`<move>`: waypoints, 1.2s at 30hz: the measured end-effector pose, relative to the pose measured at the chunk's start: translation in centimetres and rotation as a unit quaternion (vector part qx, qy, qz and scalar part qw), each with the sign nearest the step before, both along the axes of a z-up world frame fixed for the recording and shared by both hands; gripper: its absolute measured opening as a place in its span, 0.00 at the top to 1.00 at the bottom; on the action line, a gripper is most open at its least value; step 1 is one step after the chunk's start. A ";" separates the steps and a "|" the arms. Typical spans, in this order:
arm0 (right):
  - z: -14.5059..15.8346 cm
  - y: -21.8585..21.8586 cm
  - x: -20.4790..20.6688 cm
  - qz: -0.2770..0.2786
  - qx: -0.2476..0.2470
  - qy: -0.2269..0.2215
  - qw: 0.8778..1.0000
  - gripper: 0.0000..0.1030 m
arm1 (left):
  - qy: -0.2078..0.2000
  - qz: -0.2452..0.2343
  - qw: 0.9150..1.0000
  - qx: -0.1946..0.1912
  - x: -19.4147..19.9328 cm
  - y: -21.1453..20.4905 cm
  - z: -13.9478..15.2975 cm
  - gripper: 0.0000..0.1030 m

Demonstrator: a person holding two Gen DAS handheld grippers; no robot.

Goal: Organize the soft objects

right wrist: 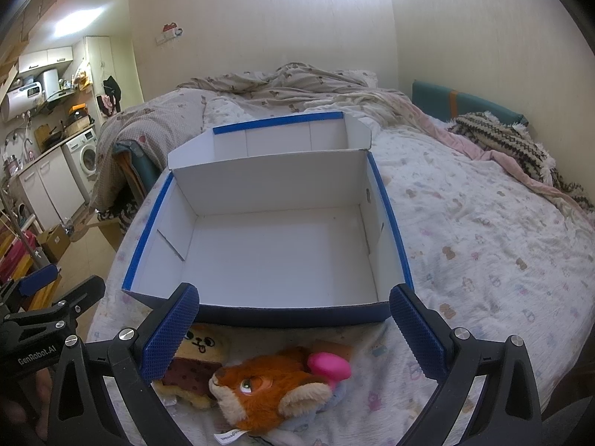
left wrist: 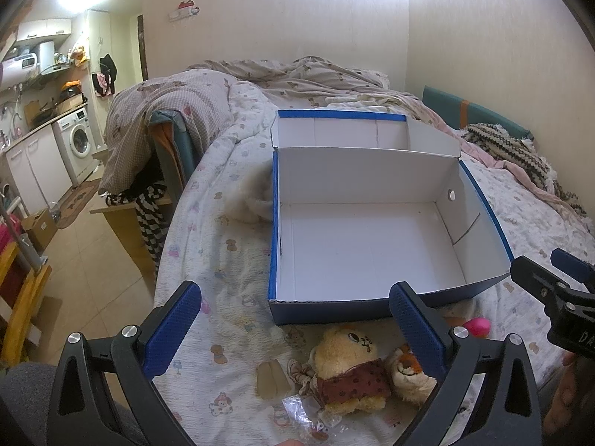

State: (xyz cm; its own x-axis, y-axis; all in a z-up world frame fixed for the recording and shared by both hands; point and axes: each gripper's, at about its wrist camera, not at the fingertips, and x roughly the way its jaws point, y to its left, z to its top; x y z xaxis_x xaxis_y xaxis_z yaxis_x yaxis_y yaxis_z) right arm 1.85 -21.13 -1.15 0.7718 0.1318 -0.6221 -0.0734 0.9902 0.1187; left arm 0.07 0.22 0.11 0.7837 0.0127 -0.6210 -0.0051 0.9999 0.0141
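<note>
Hovering over bed (left wrist: 230,223), left claw (left wrist: 295,330) and right claw (right wrist: 293,330) both gape wide, holding nothing. Bear plush (left wrist: 349,368) and fox plush (right wrist: 267,390) lie at 6 o'clock of empty box (right wrist: 275,252), lid back, likely staged for loading.

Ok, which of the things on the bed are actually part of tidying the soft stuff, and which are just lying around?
For the job:
- open box, nothing in it
- bear plush
- fox plush
- pink soft toy
- white fluffy thing left of the box, possibly

Just lying about:
- clear plastic wrapper
- knitted blanket
- rumpled duvet

Both grippers are open.
</note>
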 end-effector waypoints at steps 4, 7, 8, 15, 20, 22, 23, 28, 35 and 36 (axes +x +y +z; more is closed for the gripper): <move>-0.2 -0.2 0.2 -0.001 -0.001 0.001 1.000 0.00 | 0.001 0.003 1.000 -0.001 0.0 0.2 0.0 0.02; -0.3 -0.3 0.3 -0.001 -0.001 0.002 1.000 0.00 | 0.002 0.003 1.000 -0.002 0.0 0.2 -0.1 0.02; -0.3 -0.4 0.4 -0.001 -0.001 0.003 1.000 0.00 | 0.003 0.003 1.000 -0.002 0.1 0.2 -0.1 0.02; -0.3 -0.3 0.4 -0.001 -0.001 0.003 1.000 0.00 | 0.004 0.003 1.000 -0.002 0.1 0.2 -0.1 0.02; -0.3 0.0 0.4 -0.001 -0.003 0.005 1.000 0.00 | 0.005 0.003 1.000 -0.002 0.1 0.2 -0.2 0.02; -0.6 -0.2 0.3 -0.001 -0.005 0.006 1.000 0.00 | 0.006 0.002 1.000 -0.001 0.1 0.1 -0.2 0.02; -0.6 -0.3 0.3 -0.001 -0.004 0.006 1.000 0.00 | 0.005 0.002 1.000 -0.001 0.1 0.1 -0.2 0.02; -0.6 -0.2 0.3 -0.001 -0.005 0.007 1.000 0.00 | 0.006 0.002 1.000 -0.001 0.1 0.1 -0.2 0.02; -0.6 -0.4 0.5 0.003 -0.001 0.014 1.000 0.00 | 0.006 0.002 1.000 -0.002 0.1 0.1 -0.2 0.02; -0.8 -0.7 0.7 0.008 0.006 0.025 1.000 0.00 | 0.007 0.003 1.000 -0.002 0.2 0.2 -0.2 0.02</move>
